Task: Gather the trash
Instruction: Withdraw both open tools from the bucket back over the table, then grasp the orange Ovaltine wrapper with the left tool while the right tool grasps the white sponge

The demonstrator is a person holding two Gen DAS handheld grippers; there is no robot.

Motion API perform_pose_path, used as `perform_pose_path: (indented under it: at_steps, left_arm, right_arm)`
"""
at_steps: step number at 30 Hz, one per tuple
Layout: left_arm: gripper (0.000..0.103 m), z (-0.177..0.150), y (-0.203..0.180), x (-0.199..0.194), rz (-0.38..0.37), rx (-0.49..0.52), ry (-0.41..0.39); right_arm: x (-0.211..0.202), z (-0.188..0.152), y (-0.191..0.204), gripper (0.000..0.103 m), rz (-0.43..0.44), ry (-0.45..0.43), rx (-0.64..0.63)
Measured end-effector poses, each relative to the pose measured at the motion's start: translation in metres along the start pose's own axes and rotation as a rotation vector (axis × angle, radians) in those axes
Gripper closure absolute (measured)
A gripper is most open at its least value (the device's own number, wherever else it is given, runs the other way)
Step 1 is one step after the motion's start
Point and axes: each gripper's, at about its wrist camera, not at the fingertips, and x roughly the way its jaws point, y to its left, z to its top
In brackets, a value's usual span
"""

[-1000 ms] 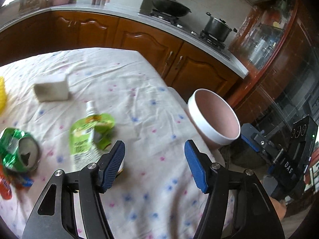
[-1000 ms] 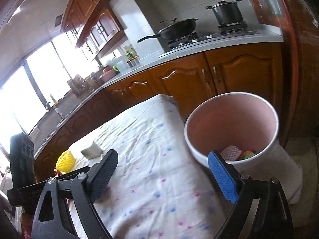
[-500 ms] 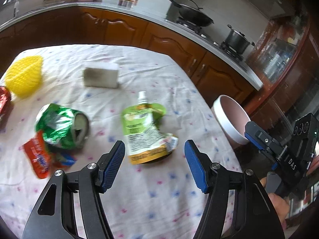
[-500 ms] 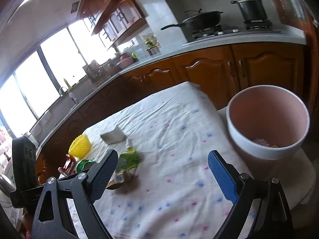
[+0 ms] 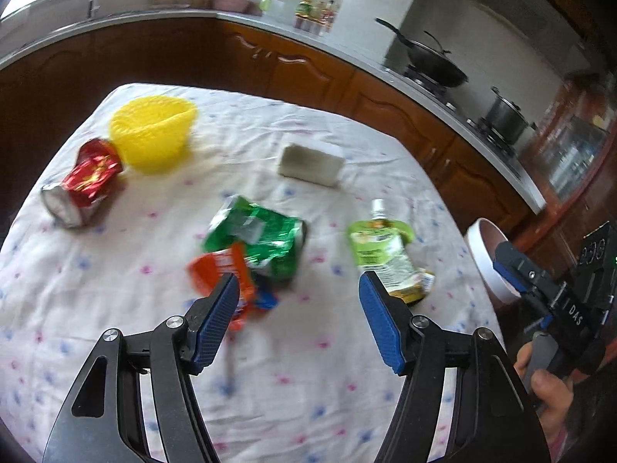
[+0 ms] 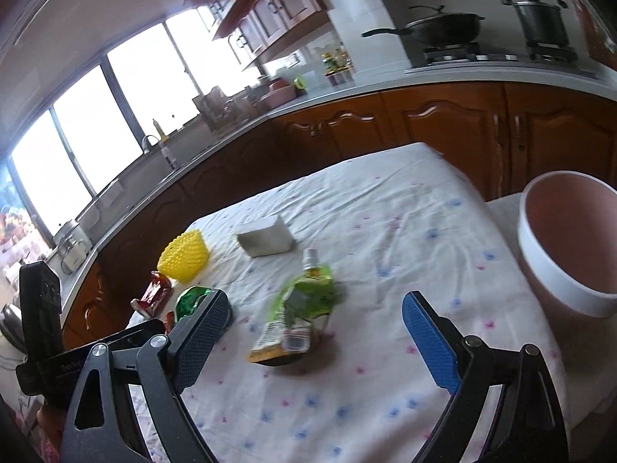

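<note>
Trash lies on the cloth-covered table point(image 5: 115, 289): a green wrapper point(image 5: 258, 237), an orange wrapper point(image 5: 219, 266), a crushed red can point(image 5: 83, 187), a green spouted pouch point(image 5: 381, 249) and a white block point(image 5: 310, 164). My left gripper point(image 5: 297, 320) is open and empty, hovering just short of the orange wrapper. My right gripper point(image 6: 312, 339) is open and empty above the table, with the pouch point(image 6: 300, 308) between its fingers in view. The pink bin point(image 6: 567, 239) stands beyond the table's right edge.
A yellow basket point(image 5: 152, 135) sits at the far left of the table, also in the right wrist view point(image 6: 185, 256). Wooden cabinets and a counter with a wok point(image 5: 432, 65) and a pot point(image 5: 505, 115) run behind the table.
Both grippers have swung left, away from the bin and over the table. The wrappers, can and basket have come into the left view. Both stay open and empty.
</note>
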Motion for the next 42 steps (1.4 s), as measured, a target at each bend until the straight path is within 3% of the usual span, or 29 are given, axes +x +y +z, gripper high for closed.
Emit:
perform_pose_path:
  at_steps: [7, 13, 21, 29, 30, 34, 35, 36, 38, 39, 42]
  left_arm:
    - [0.037, -0.003, 0.023, 0.004, 0.047, -0.023, 0.019]
    - [0.037, -0.002, 0.038, 0.028, 0.088, -0.042, 0.092]
    - [0.037, -0.002, 0.054, 0.049, 0.067, -0.083, 0.155]
    - [0.038, 0.002, 0.063, 0.056, 0.059, -0.093, 0.164]
    - [0.040, 0.002, 0.063, 0.056, 0.062, -0.087, 0.160]
    - [0.065, 0.005, 0.064, 0.059, 0.070, -0.070, 0.163]
    - [0.066, 0.006, 0.065, 0.060, 0.067, -0.070, 0.166]
    - [0.067, 0.006, 0.067, 0.059, 0.061, -0.072, 0.165]
    - [0.072, 0.007, 0.068, 0.058, 0.053, -0.075, 0.163]
    - [0.075, 0.007, 0.069, 0.057, 0.051, -0.076, 0.158]
    - [0.075, 0.009, 0.069, 0.047, 0.041, -0.074, 0.132]
  right_arm:
    - [0.035, 0.014, 0.025, 0.010, 0.040, 0.066, -0.097]
    - [0.073, 0.033, 0.043, 0.010, 0.066, 0.112, -0.177]
    - [0.142, 0.054, 0.056, 0.011, 0.104, 0.211, -0.254]
    - [0.192, 0.076, 0.074, 0.011, 0.134, 0.275, -0.440]
    - [0.201, 0.078, 0.076, 0.011, 0.128, 0.293, -0.468]
    - [0.229, 0.082, 0.074, 0.012, 0.114, 0.357, -0.510]
    - [0.236, 0.081, 0.074, 0.013, 0.115, 0.371, -0.516]
    - [0.241, 0.079, 0.074, 0.016, 0.118, 0.384, -0.522]
    - [0.248, 0.073, 0.075, 0.036, 0.116, 0.415, -0.536]
    - [0.250, 0.070, 0.075, 0.051, 0.110, 0.430, -0.540]
    - [0.239, 0.065, 0.074, 0.061, 0.098, 0.394, -0.546]
